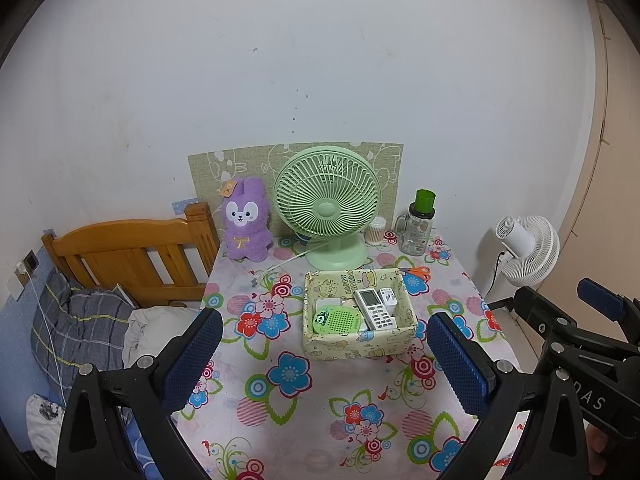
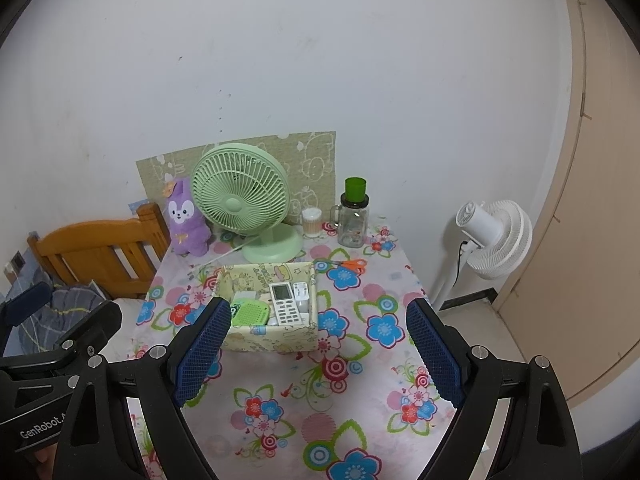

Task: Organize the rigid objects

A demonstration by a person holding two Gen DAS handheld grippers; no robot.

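- Blue padded jaws on the left gripper (image 1: 324, 354) and the right gripper (image 2: 318, 352) both stand wide apart and grip nothing; each hangs above the near part of the flowered tablecloth (image 1: 304, 412).
- The box (image 1: 356, 344) sits ahead of both jaw pairs, already holding a white remote (image 1: 373, 309), a green gadget (image 1: 335, 319) and a white plug (image 1: 388, 296). It looks crowded, so another item dropped in could land on edge or tip out.
- The orange scissors (image 2: 352, 265) lie beyond the box's far corner, just beside it and still loose. Reaching for them means passing a jaw over or around the box; a low pass could shove the box or snag its wall.
- Scissors lie flat, so pads may skid off the handles and scrape the cloth.
- Further beyond stand the green fan (image 1: 326, 204), a glass jar (image 1: 416, 232) and what seems a swab tub (image 1: 376, 232), hard to tell at this size; overreaching could topple the jar.
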